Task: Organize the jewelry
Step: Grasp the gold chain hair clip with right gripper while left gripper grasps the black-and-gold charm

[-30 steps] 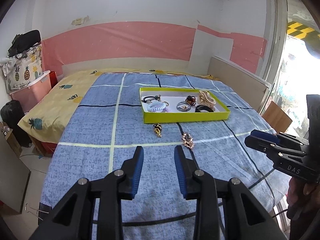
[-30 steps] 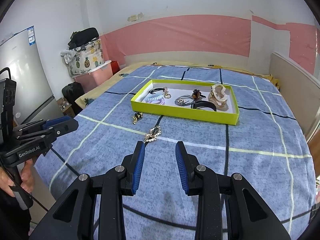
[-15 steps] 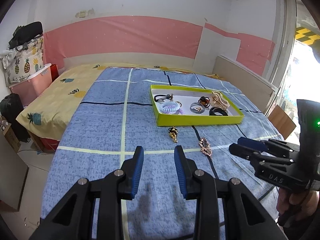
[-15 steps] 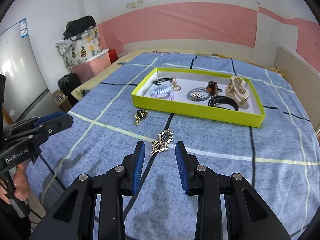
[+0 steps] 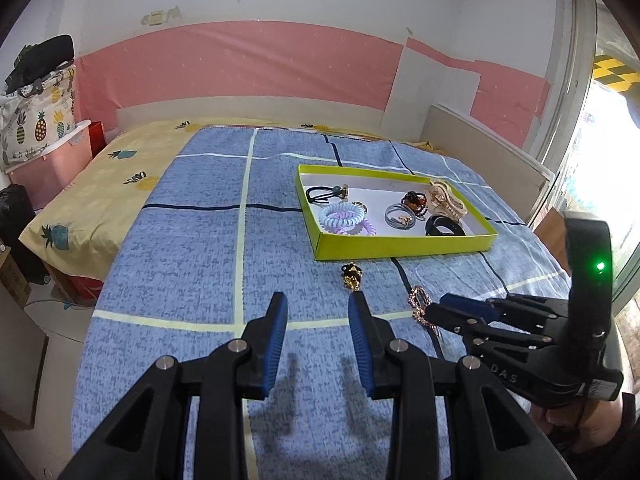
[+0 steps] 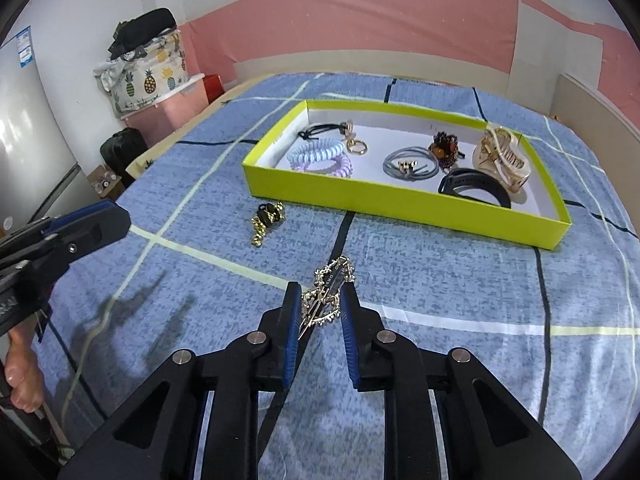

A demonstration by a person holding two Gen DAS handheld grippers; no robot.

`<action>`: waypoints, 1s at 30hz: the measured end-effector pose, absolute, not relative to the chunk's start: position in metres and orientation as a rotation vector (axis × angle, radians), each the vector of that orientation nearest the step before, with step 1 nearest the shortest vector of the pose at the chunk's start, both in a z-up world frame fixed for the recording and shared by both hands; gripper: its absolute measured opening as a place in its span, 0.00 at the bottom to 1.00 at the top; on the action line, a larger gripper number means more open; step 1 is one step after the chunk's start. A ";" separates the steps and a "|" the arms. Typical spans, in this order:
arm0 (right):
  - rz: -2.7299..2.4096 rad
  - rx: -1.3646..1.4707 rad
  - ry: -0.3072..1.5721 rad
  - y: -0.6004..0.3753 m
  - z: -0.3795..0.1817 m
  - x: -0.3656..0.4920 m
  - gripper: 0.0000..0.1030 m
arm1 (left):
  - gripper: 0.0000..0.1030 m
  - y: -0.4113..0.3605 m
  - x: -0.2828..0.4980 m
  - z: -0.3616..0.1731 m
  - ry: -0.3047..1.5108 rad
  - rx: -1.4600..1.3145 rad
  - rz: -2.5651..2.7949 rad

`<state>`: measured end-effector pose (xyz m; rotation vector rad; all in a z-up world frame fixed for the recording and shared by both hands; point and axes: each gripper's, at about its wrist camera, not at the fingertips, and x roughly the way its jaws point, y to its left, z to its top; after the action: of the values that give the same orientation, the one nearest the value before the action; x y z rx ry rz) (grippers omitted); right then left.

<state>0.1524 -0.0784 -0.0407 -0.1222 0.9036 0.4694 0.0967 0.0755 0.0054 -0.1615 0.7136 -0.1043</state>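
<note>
A gold filigree hair clip (image 6: 329, 276) lies on the blue checked bedspread, and my right gripper (image 6: 320, 290) is closing on it. Its blue pads meet the clip's two edges, and the clip still rests on the cloth. The left wrist view shows the same clip (image 5: 418, 300) at the right gripper's (image 5: 444, 306) tip. A small black-and-gold piece (image 6: 266, 218) (image 5: 351, 276) lies loose in front of the yellow-green tray (image 6: 400, 204) (image 5: 400, 246), which holds hair ties, coil bands and claw clips. My left gripper (image 5: 318, 300) hovers open and empty over the bed, short of the small piece.
The bed's left edge drops to the floor beside a pink storage box (image 5: 48, 168), a pineapple-print bag (image 6: 144, 76) and a black suitcase (image 6: 122, 148). A low board (image 5: 484, 148) borders the bed's right side, with a bright window beyond. A person's hand (image 6: 22, 376) holds the left gripper.
The right gripper dropped forward over the gold clip and its jaws narrowed around it. The left gripper drifted towards the tray and stayed open.
</note>
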 end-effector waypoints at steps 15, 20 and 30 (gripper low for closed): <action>0.499 -0.180 0.900 -0.083 -0.042 0.153 0.03 | 0.32 0.062 0.120 -0.005 0.757 -0.162 -0.143; 0.503 -0.153 0.880 -0.096 -0.036 0.151 0.03 | 0.32 0.049 0.134 -0.012 0.791 -0.147 -0.175; 0.508 -0.086 0.853 -0.126 -0.026 0.150 0.03 | 0.32 0.028 0.170 -0.034 0.862 -0.103 -0.162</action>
<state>0.1500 -0.1255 -0.0257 -0.0862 0.8529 0.5082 0.1698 0.0282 -0.0343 -0.1026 0.8620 -0.1622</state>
